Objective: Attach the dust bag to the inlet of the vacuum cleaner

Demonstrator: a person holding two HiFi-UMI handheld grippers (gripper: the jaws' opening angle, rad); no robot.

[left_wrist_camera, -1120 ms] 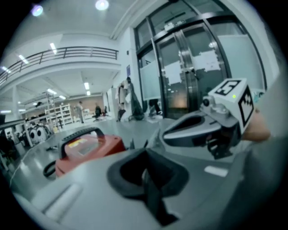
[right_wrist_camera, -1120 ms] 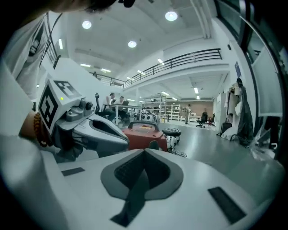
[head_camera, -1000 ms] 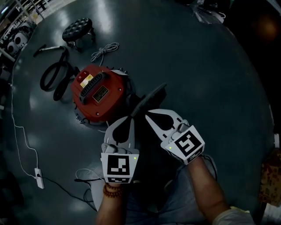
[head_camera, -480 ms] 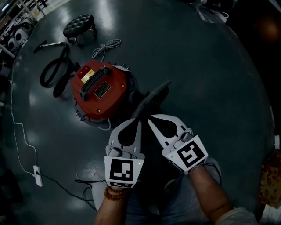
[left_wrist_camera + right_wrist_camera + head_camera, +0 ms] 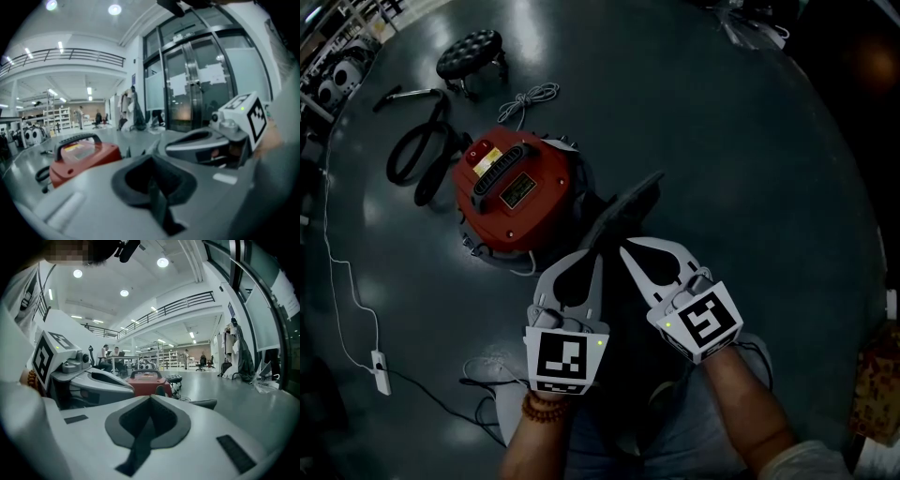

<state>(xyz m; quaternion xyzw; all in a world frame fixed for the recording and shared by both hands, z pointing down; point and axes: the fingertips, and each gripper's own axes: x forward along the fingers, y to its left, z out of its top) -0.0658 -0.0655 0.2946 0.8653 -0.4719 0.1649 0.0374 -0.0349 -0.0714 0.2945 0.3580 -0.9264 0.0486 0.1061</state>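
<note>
- Head view: the red vacuum cleaner [image 5: 514, 192] stands on the dark floor [image 5: 750, 187], left of centre, with its black handle on top.
- A black hose [image 5: 417, 159] lies looped to the left of it. A tufted stool [image 5: 469, 54] and a bundled white cord [image 5: 525, 101] lie beyond it.
- A white power strip [image 5: 381, 372] lies at the lower left on a thin cable.
- The dust bag [image 5: 628, 206] (a dark, flat piece) lies just beside the vacuum cleaner's right flank and runs back toward the person.
- The left gripper [image 5: 598, 258] and the right gripper [image 5: 623, 248] sit side by side with their tips close together at the near end of the dust bag. This view does not show whether either tip touches it.
- A beaded bracelet [image 5: 542, 405] circles the left wrist.
- Left gripper view: the jaws are clenched together with nothing caught between them.
- The vacuum cleaner shows beyond them at the left. The right gripper, with its marker cube, lies close on the right, in front of tall glass doors [image 5: 187, 89].
- Right gripper view: these jaws are also pressed together and hold nothing.
- The vacuum cleaner stands straight ahead past the tips, and the left gripper fills the left side.
- A grey edge of the dust bag shows low on the right, beyond the jaws.
</note>
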